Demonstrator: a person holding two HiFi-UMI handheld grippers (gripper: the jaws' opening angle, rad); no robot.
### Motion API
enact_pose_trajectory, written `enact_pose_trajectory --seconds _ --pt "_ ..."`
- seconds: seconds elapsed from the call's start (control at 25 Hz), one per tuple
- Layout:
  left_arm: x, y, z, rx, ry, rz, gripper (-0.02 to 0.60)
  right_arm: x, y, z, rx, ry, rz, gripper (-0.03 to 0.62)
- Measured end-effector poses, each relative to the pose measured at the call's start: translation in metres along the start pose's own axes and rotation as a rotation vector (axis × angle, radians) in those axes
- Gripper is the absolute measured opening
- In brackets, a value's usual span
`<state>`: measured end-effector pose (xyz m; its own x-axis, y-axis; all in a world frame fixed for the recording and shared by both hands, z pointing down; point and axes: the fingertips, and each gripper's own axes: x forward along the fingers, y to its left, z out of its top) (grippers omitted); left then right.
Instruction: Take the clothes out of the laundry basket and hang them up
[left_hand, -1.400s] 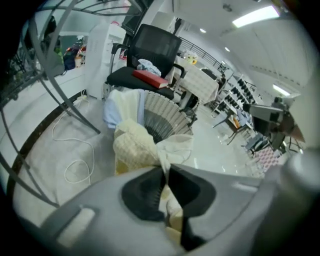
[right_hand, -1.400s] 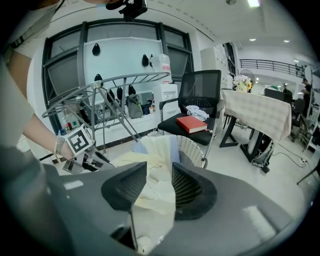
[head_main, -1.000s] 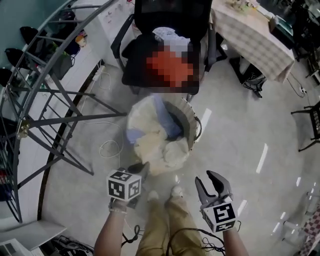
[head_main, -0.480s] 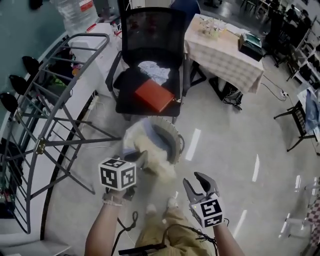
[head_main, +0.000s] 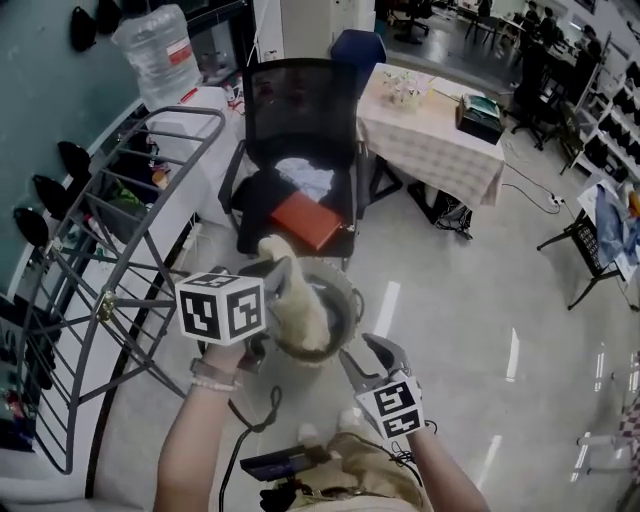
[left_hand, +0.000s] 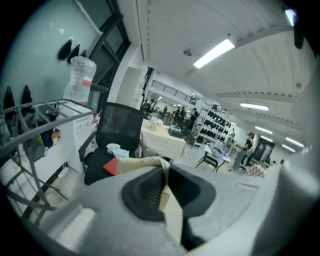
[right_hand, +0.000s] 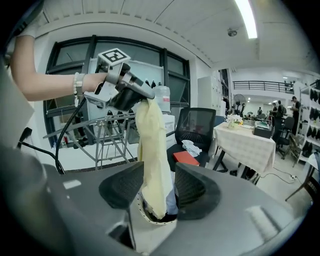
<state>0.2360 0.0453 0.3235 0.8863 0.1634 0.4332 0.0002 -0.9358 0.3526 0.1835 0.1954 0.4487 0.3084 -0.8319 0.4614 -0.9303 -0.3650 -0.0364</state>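
Below, blue cloth (right_hand: 171, 201) in laundry basket (head_main: 351, 300); cream garment (head_main: 300, 310) between clamped left jaws; right jaws apart.

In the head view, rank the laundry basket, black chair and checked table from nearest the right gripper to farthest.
1. Laundry basket: just ahead of the right gripper.
2. Black chair: behind the basket.
3. Checked table: farther back, to the right.

Soft, matt pale-yellow cloth makes up the garment (head_main: 303, 312), seen with a perforated white plastic laundry basket (head_main: 350, 297). The drying rack (head_main: 106, 310) is smooth grey metal tubing; the polished floor (head_main: 450, 300) mirrors the ceiling lights. The chair (head_main: 300, 110) has a black mesh back, and a checked fabric cloth covers the desk (head_main: 440, 160).
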Motion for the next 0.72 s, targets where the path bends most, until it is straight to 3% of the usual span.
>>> enact_pose_trajectory --seconds 0.36,0.72 --pt "-0.047 -0.026 0.082 0.118 -0.11 -0.01 0.012 0.053 0.027 0.01 -0.003 0.031 0.033 0.207" --pt "-0.061 -0.042 0.097 0.149 -0.138 -0.012 0.012 0.113 0.029 -0.014 0.032 0.148 -0.003 0.23"
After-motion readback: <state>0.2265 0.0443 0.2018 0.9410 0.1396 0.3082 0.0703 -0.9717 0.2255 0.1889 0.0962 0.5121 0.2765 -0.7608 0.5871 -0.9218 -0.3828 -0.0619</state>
